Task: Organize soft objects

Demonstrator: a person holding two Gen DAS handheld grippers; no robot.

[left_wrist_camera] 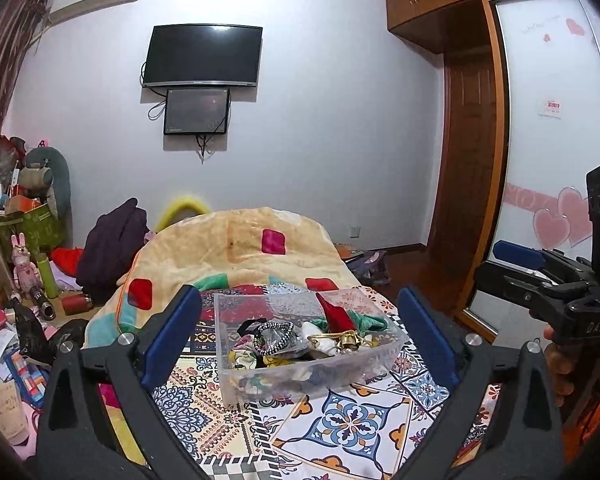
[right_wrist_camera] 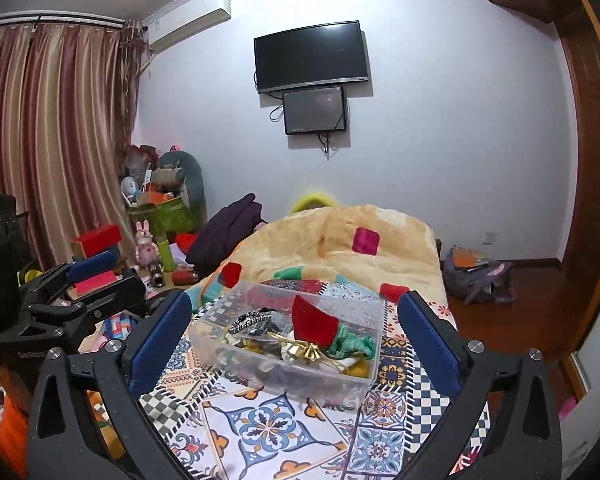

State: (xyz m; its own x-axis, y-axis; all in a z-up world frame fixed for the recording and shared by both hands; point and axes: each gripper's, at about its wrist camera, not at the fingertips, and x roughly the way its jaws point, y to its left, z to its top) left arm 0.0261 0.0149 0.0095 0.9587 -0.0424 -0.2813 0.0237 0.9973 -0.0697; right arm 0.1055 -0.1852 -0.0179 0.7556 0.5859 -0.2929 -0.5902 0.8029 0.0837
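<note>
Lower frame, the left gripper [left_wrist_camera: 300, 340]: matte black plastic arms, blue padded fingers [left_wrist_camera: 172, 332], silver round screws. Far right, the right gripper [left_wrist_camera: 518, 256], black, stamped "DAS", orange sleeve [left_wrist_camera: 596, 420] beneath.

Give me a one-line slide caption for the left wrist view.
Open left gripper faces a clear plastic bin of soft items on the patterned bedspread, right gripper alongside.

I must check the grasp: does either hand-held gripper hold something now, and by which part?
Nothing is held. The left hand-held gripper and the right hand-held gripper both stand open and empty before the clear box.
</note>
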